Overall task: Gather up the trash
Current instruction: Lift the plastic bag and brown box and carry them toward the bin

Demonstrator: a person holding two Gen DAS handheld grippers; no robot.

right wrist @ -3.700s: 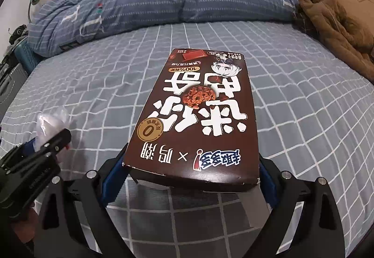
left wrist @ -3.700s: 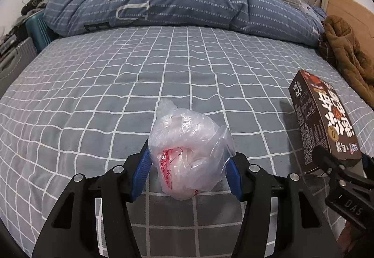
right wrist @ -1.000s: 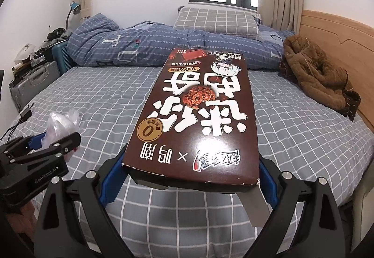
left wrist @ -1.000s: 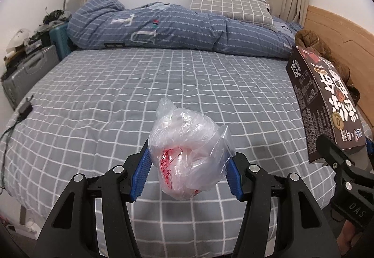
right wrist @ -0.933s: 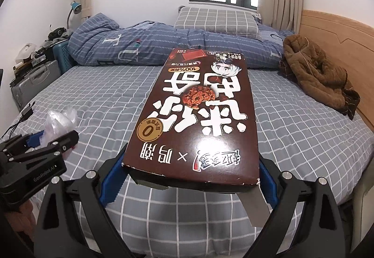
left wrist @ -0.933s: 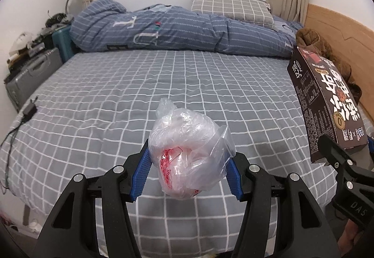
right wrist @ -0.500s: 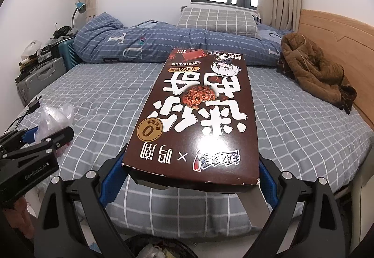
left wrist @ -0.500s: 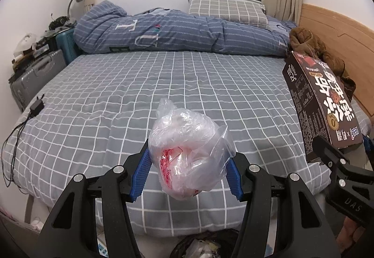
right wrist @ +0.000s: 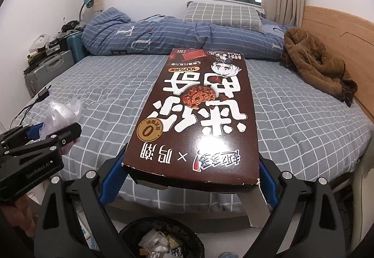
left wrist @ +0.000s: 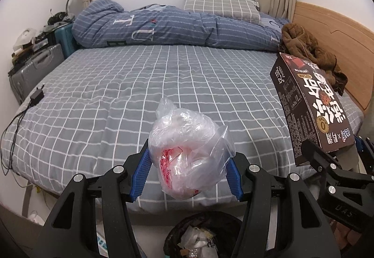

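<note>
My left gripper (left wrist: pixel 188 172) is shut on a crumpled clear plastic bag (left wrist: pixel 187 155) with red print, held in the air past the foot of the bed. My right gripper (right wrist: pixel 190 172) is shut on a flat dark brown snack box (right wrist: pixel 198 113) with white lettering, held level. The box also shows at the right of the left wrist view (left wrist: pixel 311 106), and the bag at the left of the right wrist view (right wrist: pixel 60 115). A black-lined trash bin (left wrist: pixel 203 234) holding wrappers stands on the floor below both grippers; it also shows in the right wrist view (right wrist: pixel 161 237).
The bed (left wrist: pixel 149 85) with a grey checked sheet fills the middle. A blue duvet (left wrist: pixel 168 26) and a pillow lie at its head, a brown coat (left wrist: pixel 311 49) at the right. Suitcases (left wrist: pixel 35 68) stand left. A charger cable (left wrist: pixel 25 110) hangs over the bed's left edge.
Both grippers have drawn back from the bed and off its foot edge, each holding its item. The trash bin has come further into view below them.
</note>
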